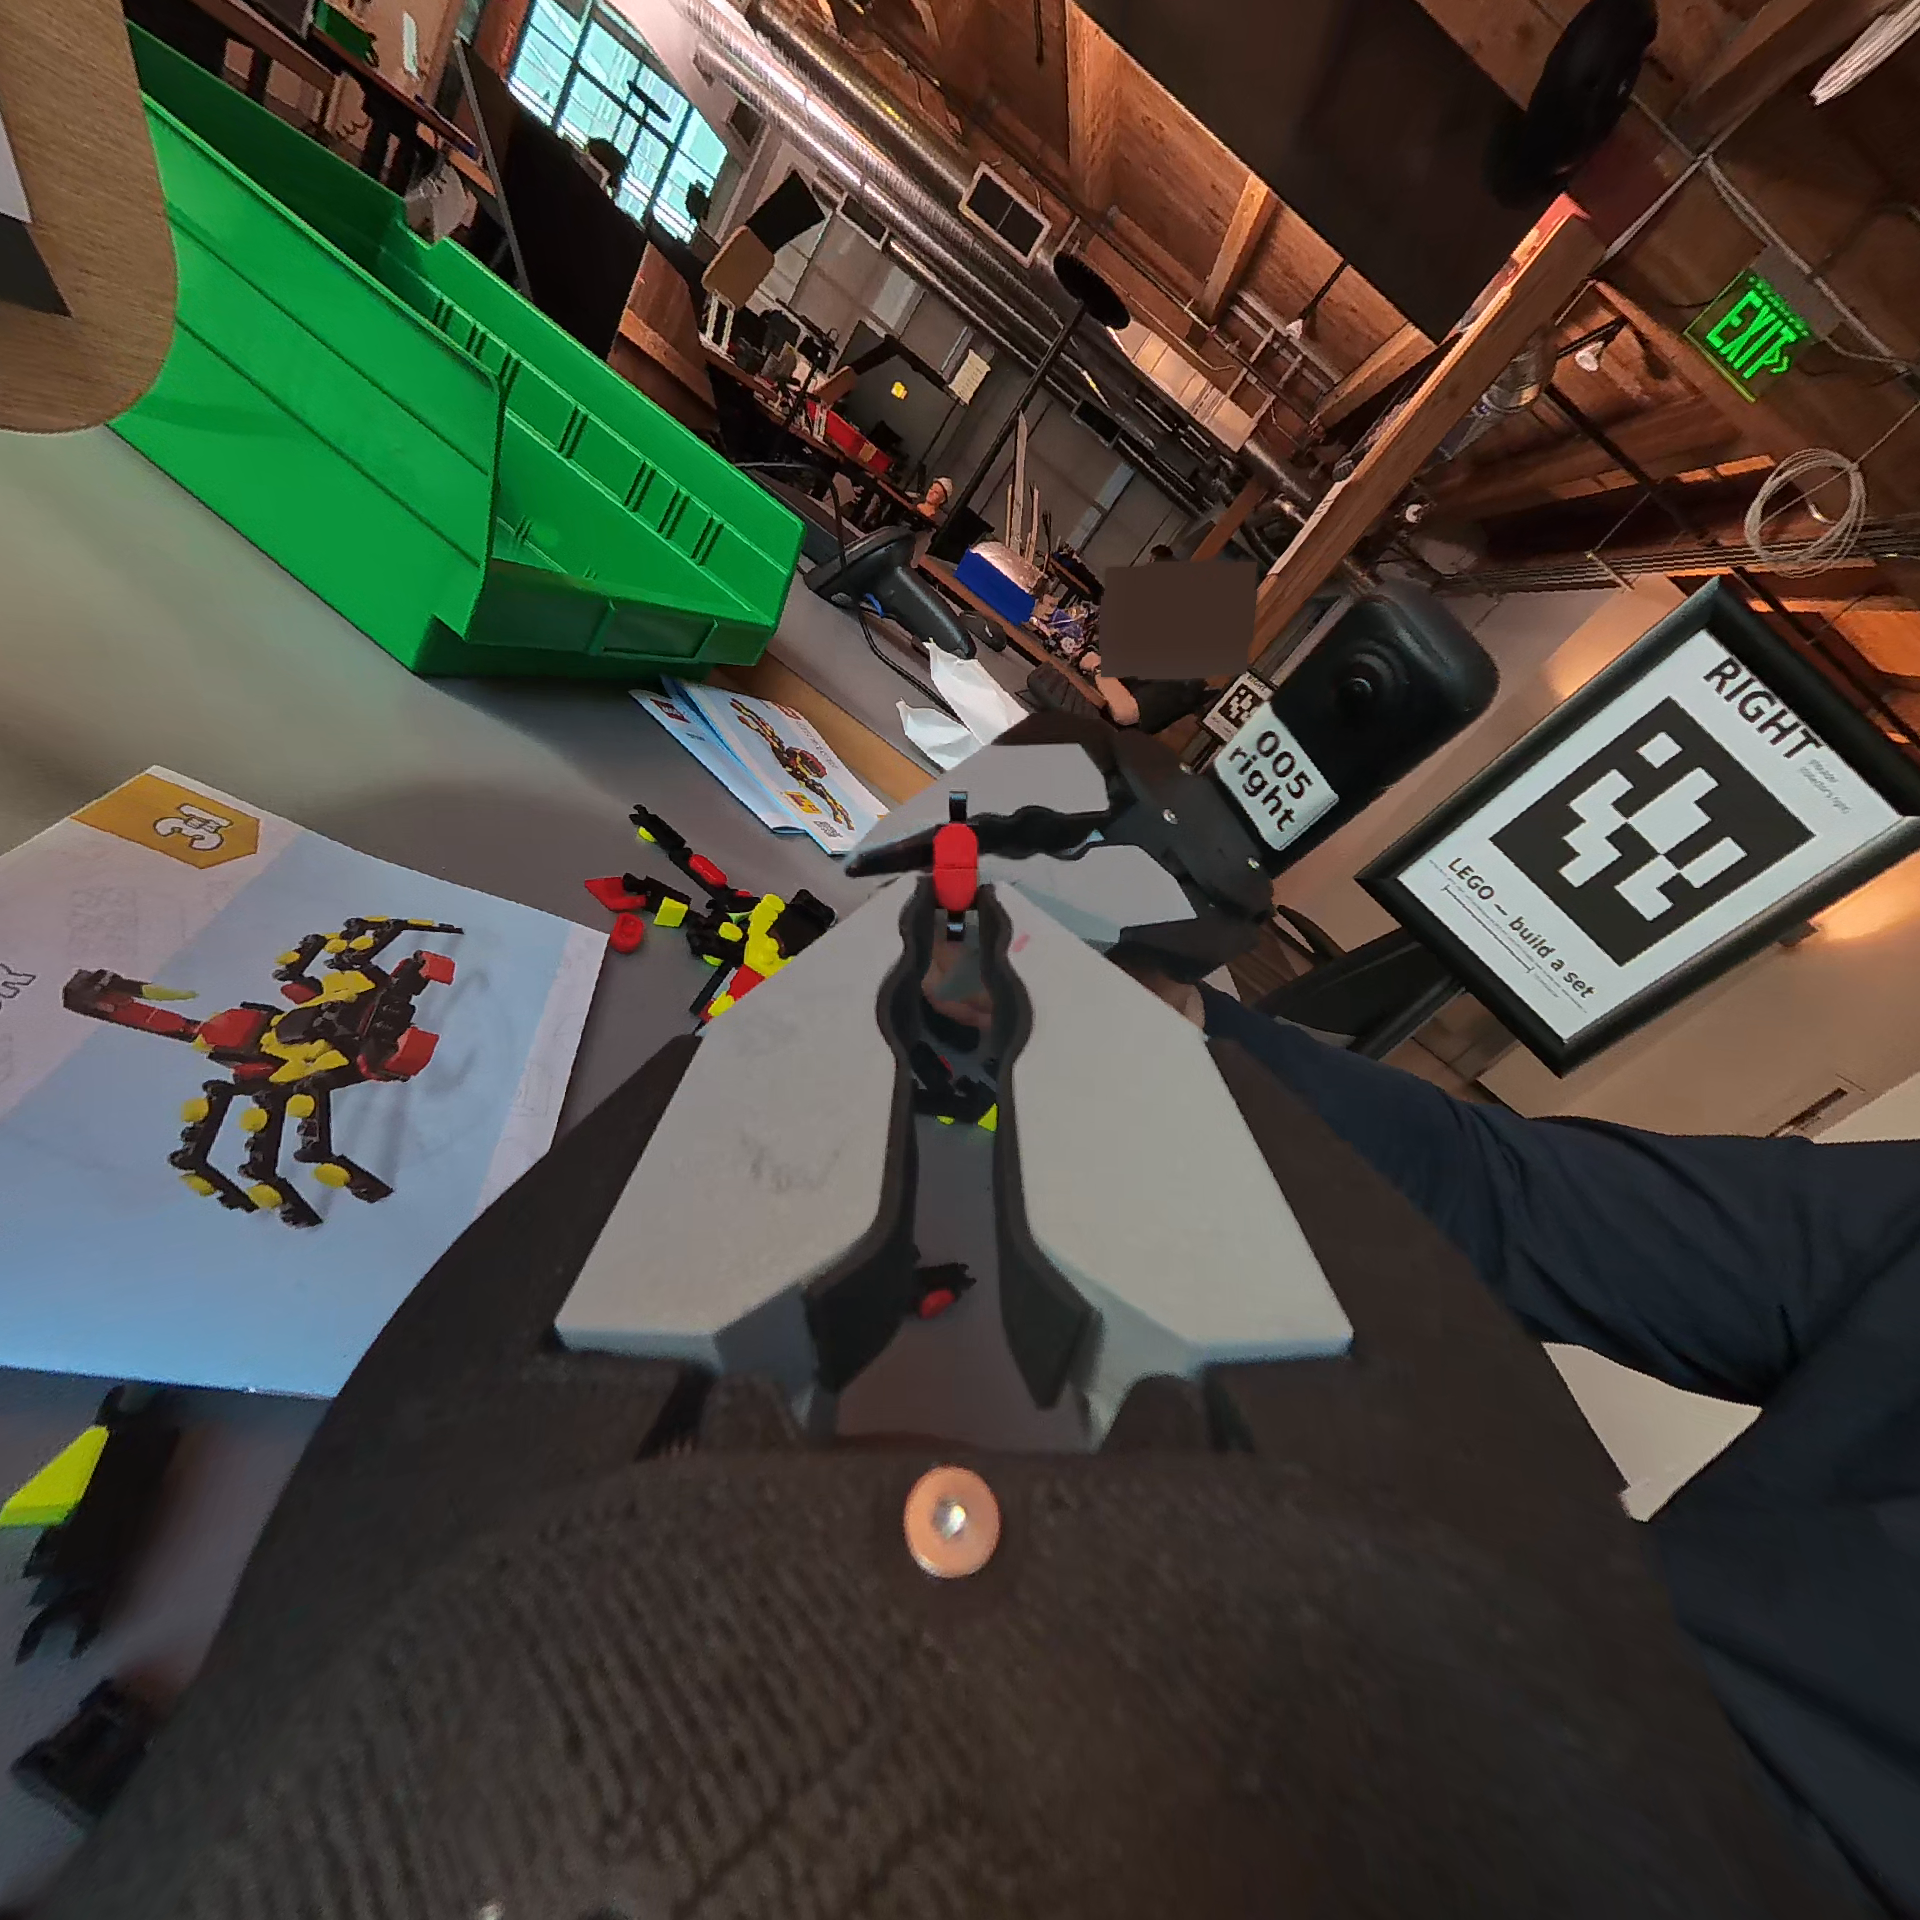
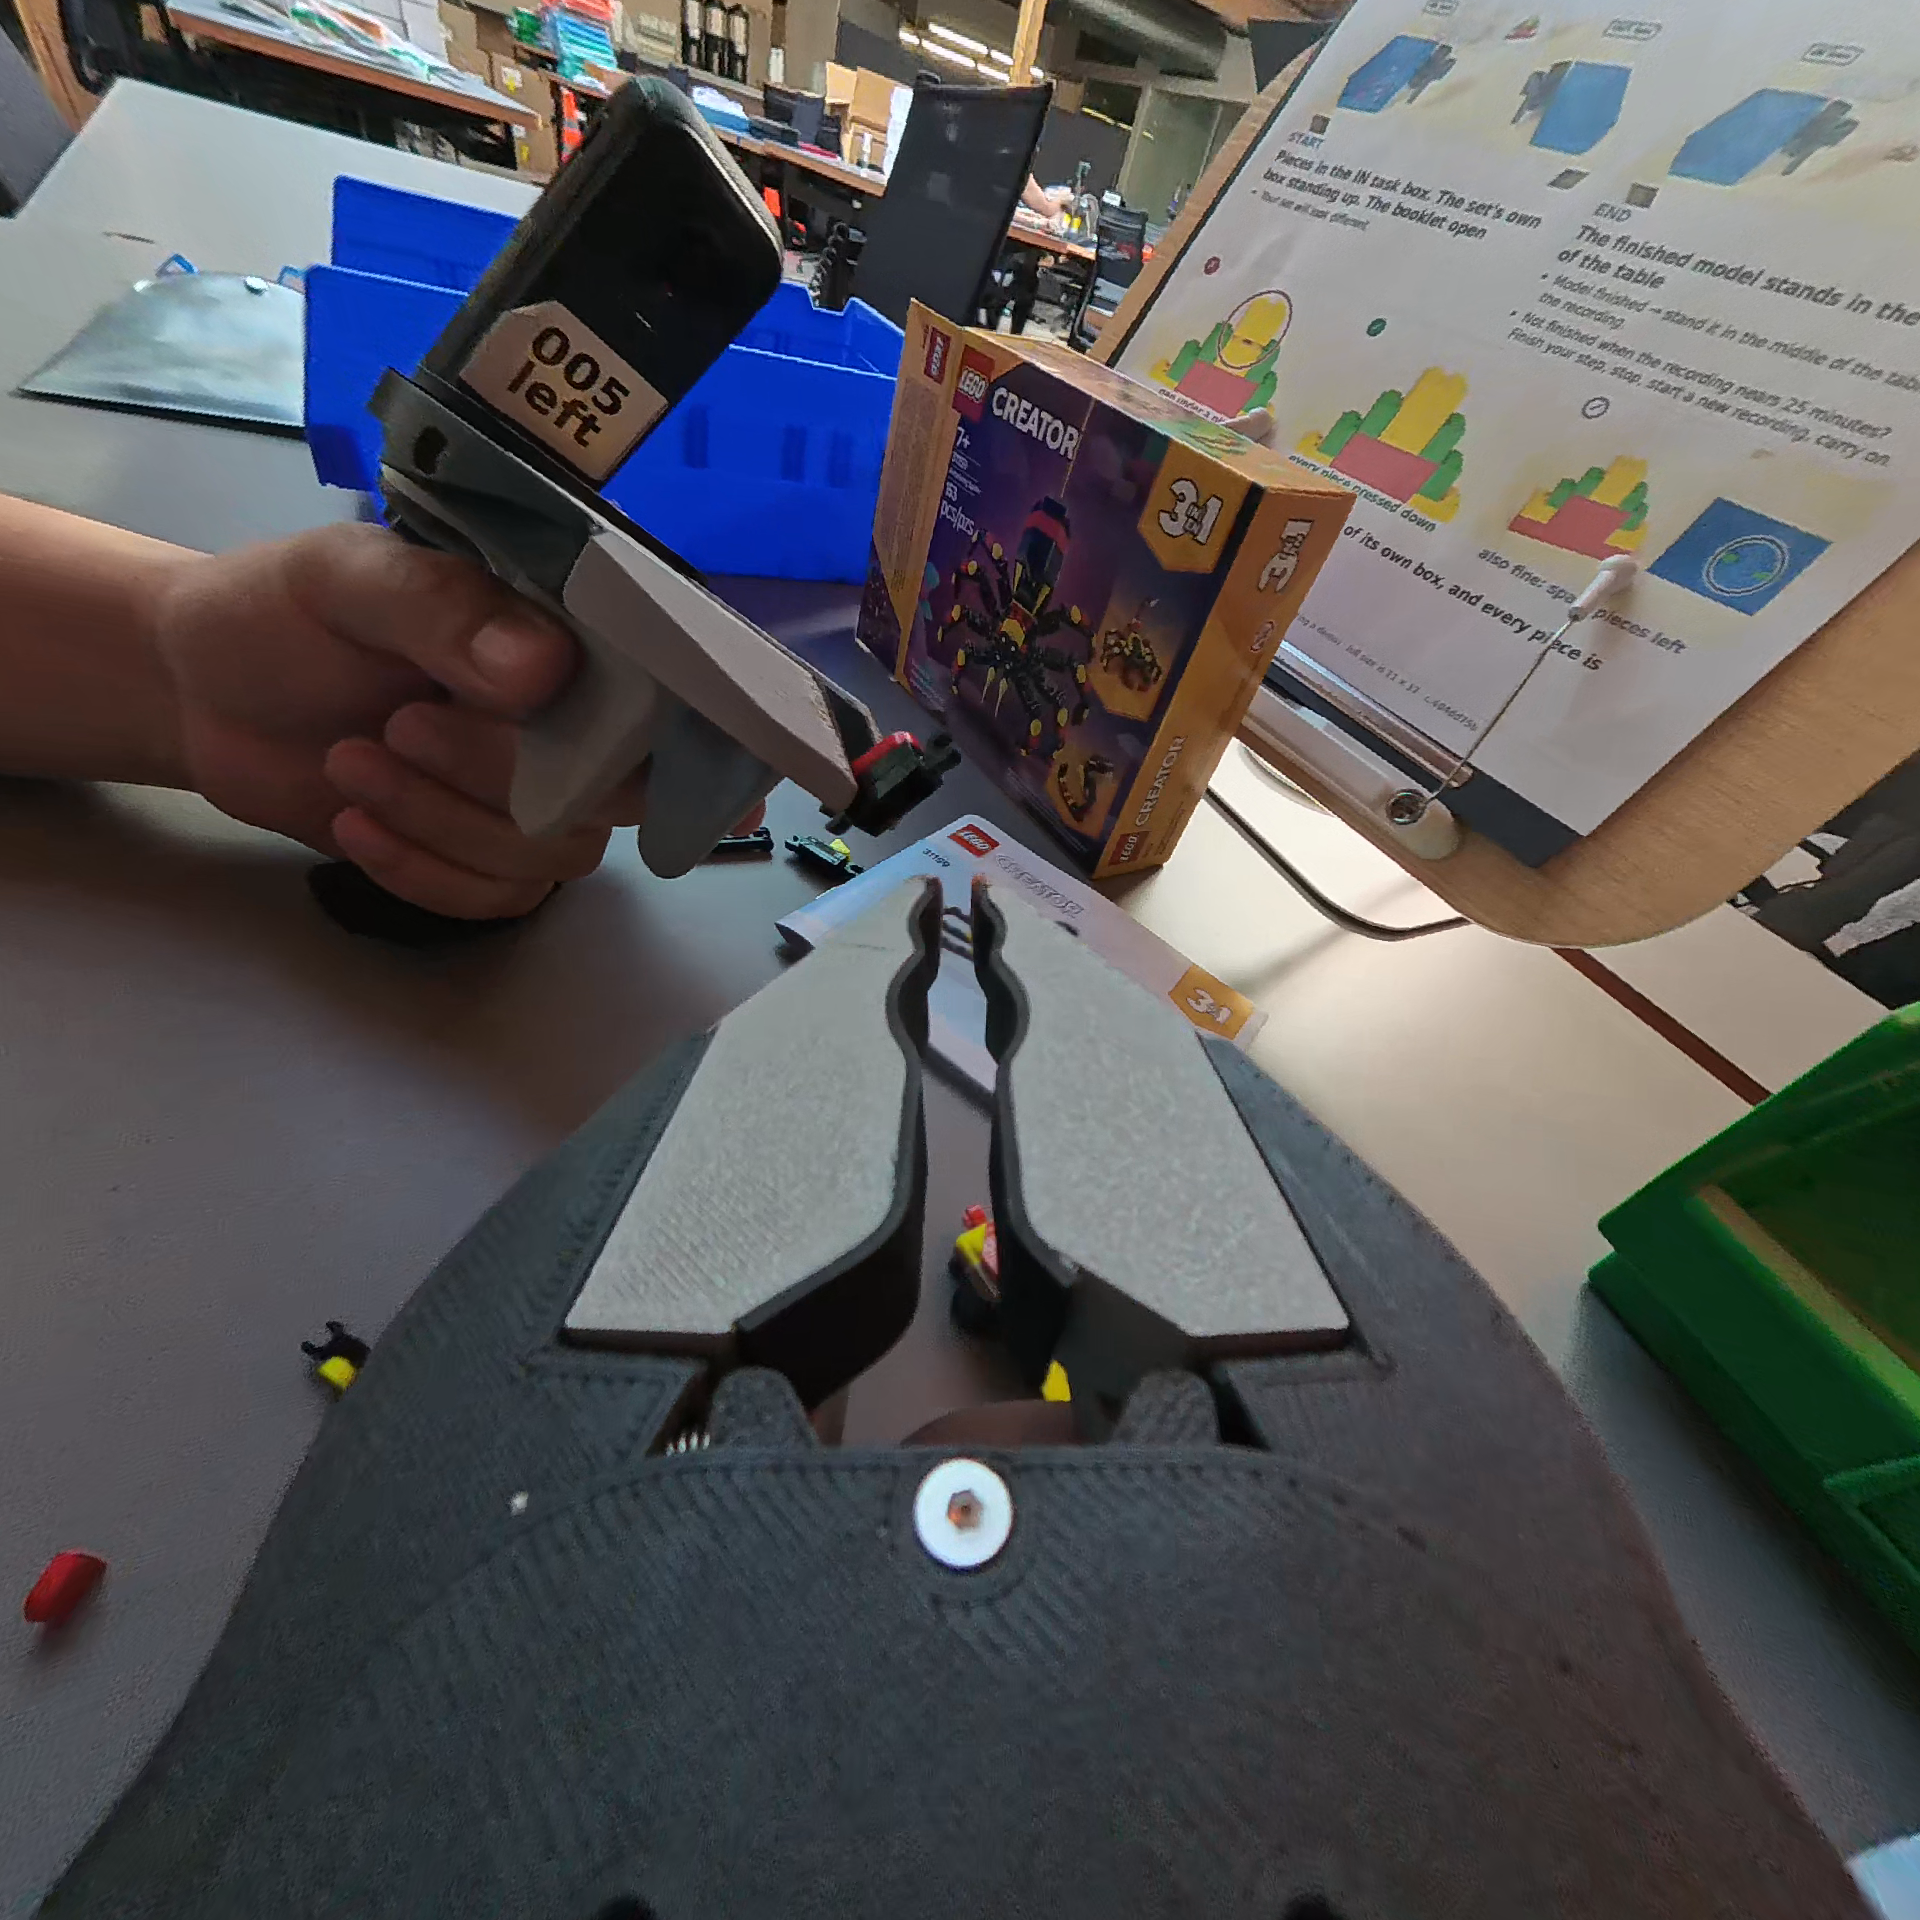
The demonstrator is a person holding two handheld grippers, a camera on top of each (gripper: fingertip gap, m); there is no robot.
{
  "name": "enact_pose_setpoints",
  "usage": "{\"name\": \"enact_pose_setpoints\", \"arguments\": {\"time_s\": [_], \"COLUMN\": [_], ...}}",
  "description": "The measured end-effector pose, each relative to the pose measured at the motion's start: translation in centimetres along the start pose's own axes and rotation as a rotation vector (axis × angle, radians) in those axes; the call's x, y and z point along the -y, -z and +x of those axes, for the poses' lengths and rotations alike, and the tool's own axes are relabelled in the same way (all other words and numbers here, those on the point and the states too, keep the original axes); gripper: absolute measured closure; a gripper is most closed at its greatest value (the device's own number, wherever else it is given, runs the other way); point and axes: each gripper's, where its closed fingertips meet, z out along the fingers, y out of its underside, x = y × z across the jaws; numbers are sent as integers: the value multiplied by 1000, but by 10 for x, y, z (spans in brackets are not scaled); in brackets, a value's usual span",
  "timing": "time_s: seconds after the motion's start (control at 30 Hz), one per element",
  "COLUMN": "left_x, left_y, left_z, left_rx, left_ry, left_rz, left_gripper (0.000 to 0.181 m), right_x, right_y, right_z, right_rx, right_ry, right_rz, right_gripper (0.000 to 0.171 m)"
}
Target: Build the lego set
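Note:
My left gripper (image 1: 954, 906) is shut on a small red and black lego assembly (image 1: 954, 868) and holds it above the grey table. The right wrist view shows that gripper (image 2: 868, 790), in a person's hand, with the assembly (image 2: 896, 771) sticking out of its tips. My right gripper (image 2: 956, 894) sits just below and in front of the assembly. Its jaws are almost together, with a narrow gap; a thin dark sliver shows in the gap and I cannot tell if it is held. Loose red, yellow and black pieces (image 1: 727, 914) lie in a pile on the table.
An open instruction booklet (image 1: 260, 1039) lies on the left, with a green bin (image 1: 416, 416) behind it. The lego box (image 2: 1070, 582) stands beside a blue bin (image 2: 748, 457) and an instruction board (image 2: 1558, 364). A closed booklet (image 2: 1091, 956), a red piece (image 2: 62, 1584) and a yellow-black piece (image 2: 335, 1361) lie on the table. The tips of both grippers are at nearly the same place.

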Motion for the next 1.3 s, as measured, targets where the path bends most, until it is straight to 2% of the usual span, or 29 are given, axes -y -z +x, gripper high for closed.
{"name": "enact_pose_setpoints", "arguments": {"time_s": [0.17,0.3,0.43,0.5,0.57,0.63,0.7,0.83,0.93,1.0,1.13,1.3], "left_x": [-5,-15,-37,-42,-39,-36,-36,-39,-43,-46,-47,-47], "left_y": [3,8,4,1,2,3,4,2,0,-1,-1,-2], "left_z": [-10,-27,-27,-28,-28,-29,-30,-30,-28,-27,-26,-24], "left_rx": [98,245,251,255,254,255,254,258,258,256,254,248], "left_ry": [-75,-182,-170,-158,-157,-143,-128,-141,-167,-179,-190,-206], "left_rz": [-78,-213,-331,-357,-337,-315,-313,-333,-361,-377,-385,-387], "left_gripper": [176,174,165,163,164,164,164,164,164,163,161,160], "right_x": [6,1,4,5,-3,-23,-48,-83,-97,-102,-93,-60], "right_y": [15,44,75,78,70,59,57,60,58,56,49,47], "right_z": [32,87,119,118,104,80,64,44,38,31,23,14], "right_rx": [-134,-362,-492,-447,-307,-114,-6,85,119,155,197,287], "right_ry": [11,-37,-39,-55,-97,-138,-100,-8,-14,-6,-46,-206], "right_rz": [19,-17,-7,0,-32,-132,-268,-426,-488,-511,-474,-305], "right_gripper": [171,171,171,171,170,162,149,135,135,143,146,148]}}
